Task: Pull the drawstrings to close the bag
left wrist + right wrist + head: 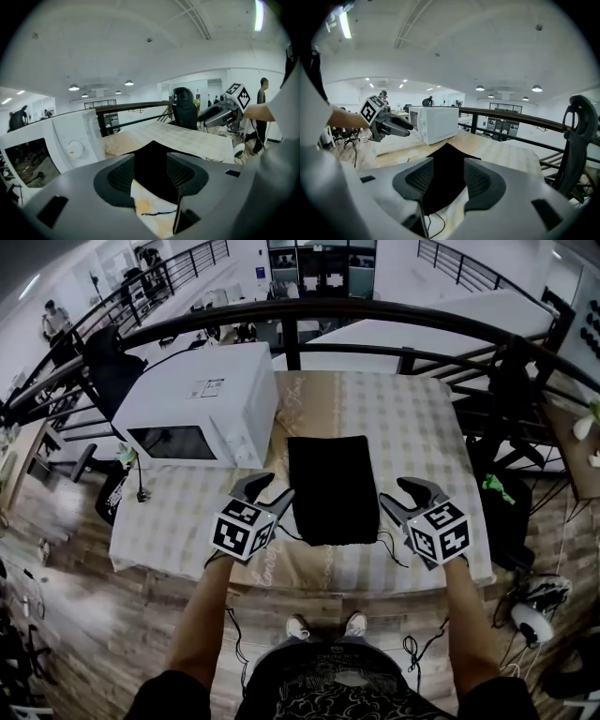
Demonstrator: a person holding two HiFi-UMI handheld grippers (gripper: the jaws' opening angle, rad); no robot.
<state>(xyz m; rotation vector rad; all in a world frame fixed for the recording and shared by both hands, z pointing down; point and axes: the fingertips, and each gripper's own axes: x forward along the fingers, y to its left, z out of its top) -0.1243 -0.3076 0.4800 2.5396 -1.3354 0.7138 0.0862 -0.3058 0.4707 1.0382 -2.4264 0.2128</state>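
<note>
My left gripper (270, 489) and right gripper (401, 493) hang over the near edge of the bench (412, 418), one at each side of the black bag (331, 488). The bag lies flat on the checked cloth, its near end between my two hands and its far end toward the railing (375, 310). A white microwave (197, 404) stands on the bench to the left of the bag.

My left fingers are released and spread, with nothing between them. Through the gap I see the bag's near corner and a thin drawstring (157, 213) lying loose on the cloth. My right fingers are also apart and empty. Below them the other drawstring (436, 225) curls on the cloth beside the bag's corner.
</note>
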